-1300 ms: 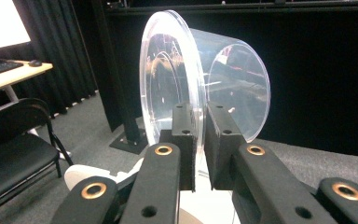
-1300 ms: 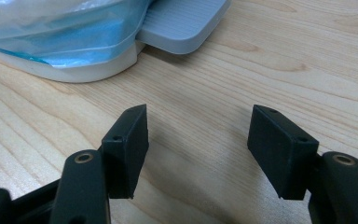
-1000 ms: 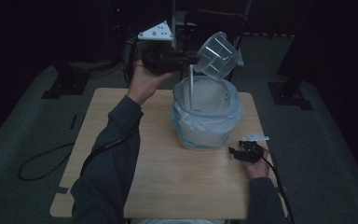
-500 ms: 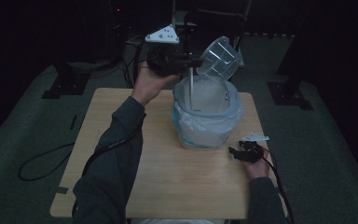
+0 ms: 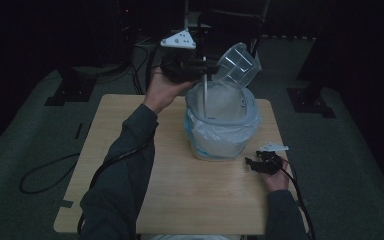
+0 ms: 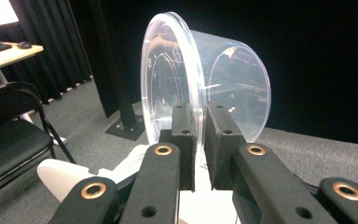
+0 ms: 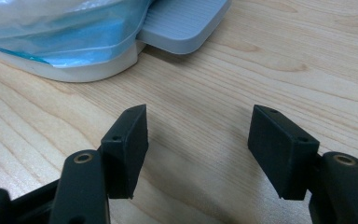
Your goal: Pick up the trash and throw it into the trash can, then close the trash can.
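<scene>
My left gripper [image 5: 207, 67] sat in the upper middle of the high view, its jaws clamped narrow on the rim of a clear plastic tub [image 5: 236, 65]. I held the tub tipped on its side, mouth turned down and left, above the bin [image 5: 220, 137] lined with a pale bag at the centre of the frame. In the left gripper view the tub [image 6: 205, 79] filled the upper centre, its rim pinched between my two black pads. My right gripper [image 5: 256, 163] lay low at the lower right of the high view, resting on the wooden table [image 5: 130, 130] just right of the bin. Its jaws stood well apart with nothing between them, and the bin's grey pedal [image 7: 186, 23] showed at the top of the right gripper view.
</scene>
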A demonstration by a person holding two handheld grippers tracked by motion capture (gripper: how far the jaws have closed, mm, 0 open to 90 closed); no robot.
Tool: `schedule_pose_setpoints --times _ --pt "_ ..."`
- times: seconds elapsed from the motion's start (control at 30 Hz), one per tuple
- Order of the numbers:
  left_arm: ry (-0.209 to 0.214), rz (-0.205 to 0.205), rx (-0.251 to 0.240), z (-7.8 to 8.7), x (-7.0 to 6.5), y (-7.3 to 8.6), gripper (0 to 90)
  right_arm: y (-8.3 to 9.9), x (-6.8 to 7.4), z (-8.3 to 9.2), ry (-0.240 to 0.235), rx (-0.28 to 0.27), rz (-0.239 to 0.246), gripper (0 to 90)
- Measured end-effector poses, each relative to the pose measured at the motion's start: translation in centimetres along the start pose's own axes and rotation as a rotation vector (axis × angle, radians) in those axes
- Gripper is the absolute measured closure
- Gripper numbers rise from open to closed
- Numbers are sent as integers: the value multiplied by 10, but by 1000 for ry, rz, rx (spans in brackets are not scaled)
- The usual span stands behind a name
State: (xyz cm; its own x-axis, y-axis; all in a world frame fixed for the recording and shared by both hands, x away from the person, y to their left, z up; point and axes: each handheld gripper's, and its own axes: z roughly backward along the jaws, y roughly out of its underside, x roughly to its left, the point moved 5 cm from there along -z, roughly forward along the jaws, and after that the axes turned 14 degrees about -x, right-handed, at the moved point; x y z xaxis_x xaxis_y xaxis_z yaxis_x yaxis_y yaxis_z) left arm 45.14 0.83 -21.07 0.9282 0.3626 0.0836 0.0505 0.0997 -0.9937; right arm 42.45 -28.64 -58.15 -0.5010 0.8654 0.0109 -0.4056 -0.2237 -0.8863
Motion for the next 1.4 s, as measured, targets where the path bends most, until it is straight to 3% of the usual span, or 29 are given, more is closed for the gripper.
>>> schedule_pose_setpoints --times 0.07,0.17,0.27,0.47,0.63,1.03,1.4 --pt "0 0 0 0 0 0 837 0 0 0 0 0 0 369" --pt "-9 -5 13 -2 2 3 721 0 0 0 0 0 0 368" --pt "-17 -6 4 0 2 2 696 0 0 0 1 0 0 369" --pt "-34 -20 -53 17 2 -5 661 0 0 0 -2 0 1 368" --pt "-70 13 -109 37 11 -3 633 0 0 0 -1 0 3 368" --pt "-115 52 -116 51 26 10 613 0 0 0 -1 0 3 368" --pt "-118 75 -104 51 31 24 593 0 0 0 0 0 3 368"
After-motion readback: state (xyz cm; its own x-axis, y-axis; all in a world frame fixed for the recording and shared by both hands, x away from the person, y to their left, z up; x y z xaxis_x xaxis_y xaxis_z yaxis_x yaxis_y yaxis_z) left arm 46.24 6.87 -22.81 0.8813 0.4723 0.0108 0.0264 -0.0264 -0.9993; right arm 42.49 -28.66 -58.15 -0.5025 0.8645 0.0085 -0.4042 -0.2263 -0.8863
